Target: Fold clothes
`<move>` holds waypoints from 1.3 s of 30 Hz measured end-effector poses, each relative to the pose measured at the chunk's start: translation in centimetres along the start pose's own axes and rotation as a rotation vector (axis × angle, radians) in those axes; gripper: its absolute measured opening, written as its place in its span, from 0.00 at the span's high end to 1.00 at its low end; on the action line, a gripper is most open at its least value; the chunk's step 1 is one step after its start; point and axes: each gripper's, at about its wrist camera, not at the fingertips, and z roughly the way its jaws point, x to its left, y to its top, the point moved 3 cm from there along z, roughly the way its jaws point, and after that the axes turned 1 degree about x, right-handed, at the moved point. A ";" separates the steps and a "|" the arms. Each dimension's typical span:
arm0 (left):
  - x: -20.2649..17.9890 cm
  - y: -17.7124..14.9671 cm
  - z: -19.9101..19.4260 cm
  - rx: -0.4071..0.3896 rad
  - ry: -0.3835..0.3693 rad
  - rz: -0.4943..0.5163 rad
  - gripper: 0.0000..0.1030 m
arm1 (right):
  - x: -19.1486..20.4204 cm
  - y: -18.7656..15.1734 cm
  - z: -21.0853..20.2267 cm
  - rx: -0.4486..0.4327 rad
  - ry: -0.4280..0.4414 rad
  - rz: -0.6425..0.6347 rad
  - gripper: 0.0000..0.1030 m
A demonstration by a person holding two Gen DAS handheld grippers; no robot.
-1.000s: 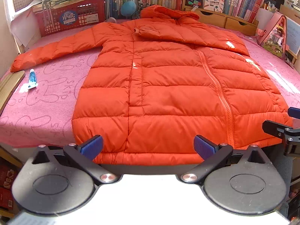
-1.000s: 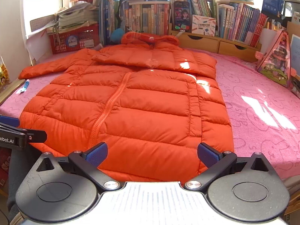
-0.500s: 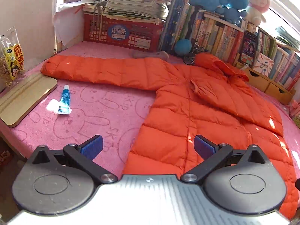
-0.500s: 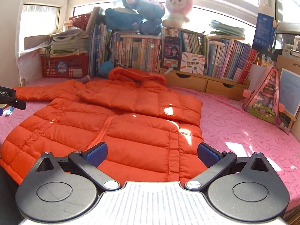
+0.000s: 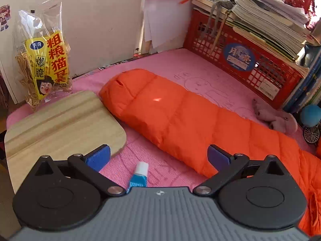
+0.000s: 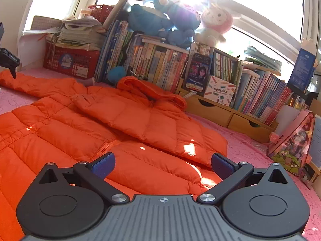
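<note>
Currently the orange puffer jacket [image 6: 128, 124] lies spread flat on the pink cover [image 5: 180, 68] of the surface, with its front side up and the zipper closed. One sleeve is folded across the chest, and the hood [image 6: 148, 89] rests against the row of books [image 6: 160, 64] at the back. The other sleeve [image 5: 170, 112] stretches out straight to the side, and its cuff ends just beside a light wooden board [image 5: 60, 124].

The left claw [image 5: 158, 156] is wide open and holds nothing. It hovers over the pink cover near the stretched sleeve, and its right pad is in front of the sleeve's lower edge. A small blue tube with a white cap [image 5: 139, 174] lies on the cover between its two fingers. Behind the board a yellow snack bag [image 5: 48, 64] leans at the wall, and a red plastic crate [image 5: 244, 60] with stacked papers stands behind the sleeve.

The right claw [image 6: 162, 164] is also wide open and empty. It is above the lower body of the jacket. Plush toys [image 6: 170, 20] sit on top of the books under the bright window.
</note>
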 end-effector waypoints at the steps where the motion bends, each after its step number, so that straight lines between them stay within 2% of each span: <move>1: 0.6 0.9 0.7 0.001 0.031 -0.014 0.00 | 0.0 0.0 0.4 0.003 -0.005 -0.005 0.00; 4: 1.9 2.7 2.5 0.011 0.108 -0.046 0.00 | -0.2 0.2 1.5 0.017 -0.016 0.007 0.00; 7: 2.6 3.3 3.8 0.027 0.138 -0.062 0.00 | -0.3 0.4 2.4 0.028 -0.018 0.023 0.00; 10: 2.2 3.3 4.1 -0.018 0.106 -0.050 0.03 | -0.2 0.5 3.2 0.039 -0.016 0.032 0.00; 12: 1.9 3.3 4.1 -0.058 0.062 -0.041 0.20 | -0.1 0.4 3.5 0.044 -0.015 0.034 0.00; 14: 1.5 3.3 4.5 -0.057 -0.016 -0.054 0.50 | 0.1 0.3 3.8 0.049 -0.009 0.034 0.00; 18: 1.3 3.5 5.0 -0.066 -0.041 -0.094 0.67 | 0.2 0.0 4.0 0.057 -0.002 0.043 0.00; 20: 1.0 3.7 4.6 -0.082 -0.076 -0.102 0.84 | 0.1 -0.1 4.1 0.061 0.004 0.055 0.00; 22: 0.1 4.0 3.8 -0.109 -0.119 -0.088 0.90 | -0.2 -0.2 4.2 0.065 0.009 0.073 0.00; 25: -2.1 4.6 1.9 -0.163 -0.187 -0.025 0.92 | -0.6 -0.2 4.4 0.072 0.013 0.104 0.00; 27: -4.6 4.6 0.2 -0.195 -0.259 0.027 0.92 | -0.9 -0.3 4.5 0.076 0.013 0.125 0.00; 31: -10.1 3.2 -3.8 -0.226 -0.434 0.141 0.92 | -1.3 -0.4 4.7 0.079 0.019 0.165 0.00; 33: -13.3 1.8 -5.5 -0.211 -0.500 0.220 0.92 | -1.7 -0.5 4.9 0.086 0.032 0.196 0.00; 35: -16.0 0.3 -6.2 -0.187 -0.525 0.298 0.92 | -2.1 -0.8 5.3 0.103 0.042 0.233 0.00; 39: -19.4 -3.7 -5.2 -0.119 -0.508 0.404 0.92 | -2.5 -1.6 6.2 0.141 0.073 0.301 0.00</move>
